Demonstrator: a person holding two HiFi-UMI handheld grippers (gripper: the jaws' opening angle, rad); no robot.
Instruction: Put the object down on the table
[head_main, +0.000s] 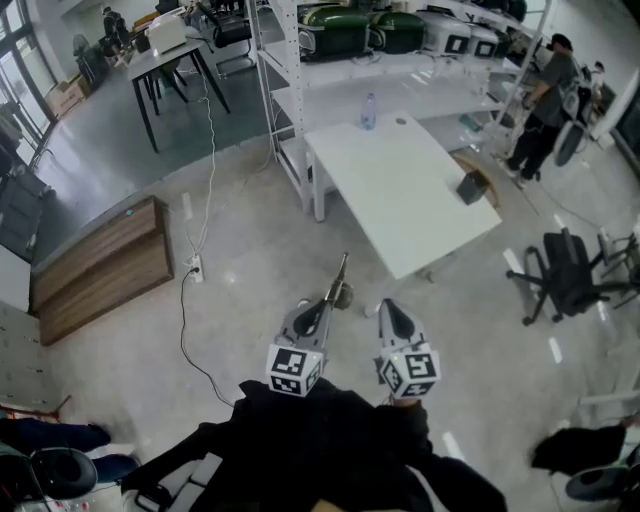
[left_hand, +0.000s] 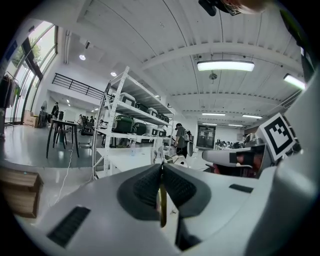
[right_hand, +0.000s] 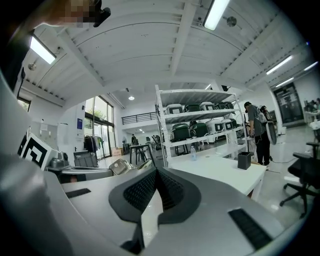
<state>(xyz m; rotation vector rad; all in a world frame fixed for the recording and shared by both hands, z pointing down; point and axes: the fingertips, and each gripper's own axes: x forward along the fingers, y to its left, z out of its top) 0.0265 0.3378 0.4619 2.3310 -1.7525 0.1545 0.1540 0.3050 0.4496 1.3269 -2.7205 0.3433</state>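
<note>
In the head view my left gripper (head_main: 327, 300) is shut on a long thin metal utensil (head_main: 341, 273), which sticks out ahead of the jaws toward the white table (head_main: 400, 190). In the left gripper view the utensil's olive handle (left_hand: 161, 200) shows edge-on, clamped between the dark pads (left_hand: 146, 187). Just right of it my right gripper (head_main: 384, 305) has its tips together and nothing between them. In the right gripper view the same gripper (right_hand: 156, 171) is shut and the utensil's shiny end (right_hand: 121, 166) shows at the left. Both grippers hang over the floor, short of the table's near corner.
On the table stand a clear bottle (head_main: 368, 110) at the far edge and a small black box (head_main: 472, 186) at the right. White shelving (head_main: 300, 90) is behind it, a person (head_main: 545, 100) and a black office chair (head_main: 570, 275) to the right, a wooden bench (head_main: 100, 265) and floor cable (head_main: 195, 267) to the left.
</note>
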